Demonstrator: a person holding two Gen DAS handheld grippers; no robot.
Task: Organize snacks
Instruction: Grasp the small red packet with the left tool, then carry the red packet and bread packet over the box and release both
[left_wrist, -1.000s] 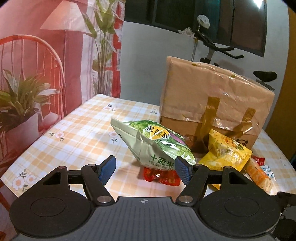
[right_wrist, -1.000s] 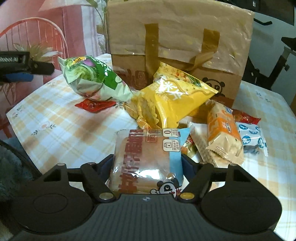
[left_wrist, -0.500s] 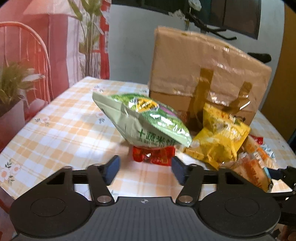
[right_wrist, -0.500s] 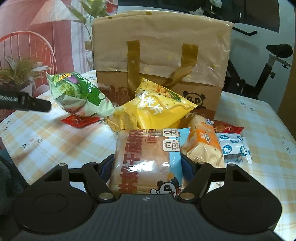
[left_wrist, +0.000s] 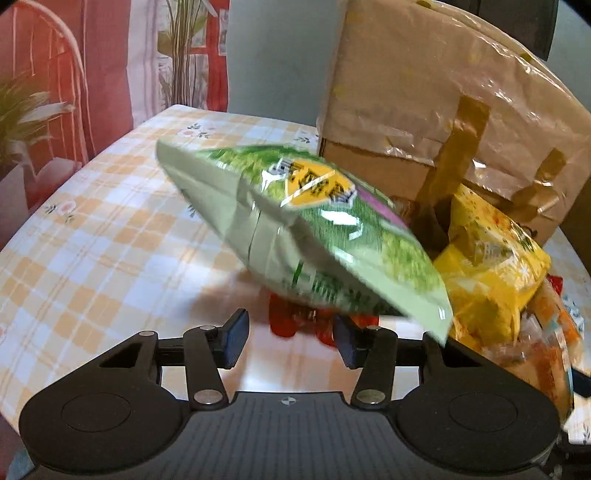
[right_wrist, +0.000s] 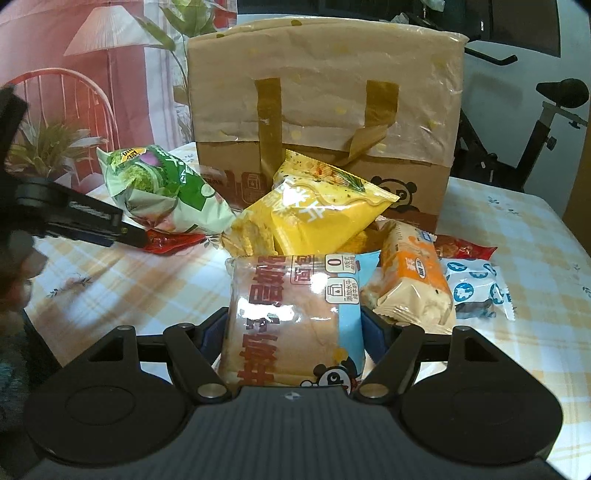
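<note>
Two grippers over snacks heaped before a brown bag (right_wrist: 325, 122)
Right gripper (right_wrist: 293, 332) clamps bread packet (right_wrist: 291, 317); left gripper (left_wrist: 290, 338) part-open, jaws closing, nothing gripped, red packet (left_wrist: 295, 321) under green bag (left_wrist: 303, 229) just ahead on checked tablecloth (left_wrist: 110, 240)

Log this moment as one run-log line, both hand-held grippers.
left hand-held gripper: closing, unpressed, at red packet under green bag | right hand-held gripper: shut on bread packet

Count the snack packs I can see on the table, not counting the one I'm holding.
5: green bag at left on a red pack, yellow bag centre, orange pack and blue-white pack right. A red wrapper behind those may be another.
</note>
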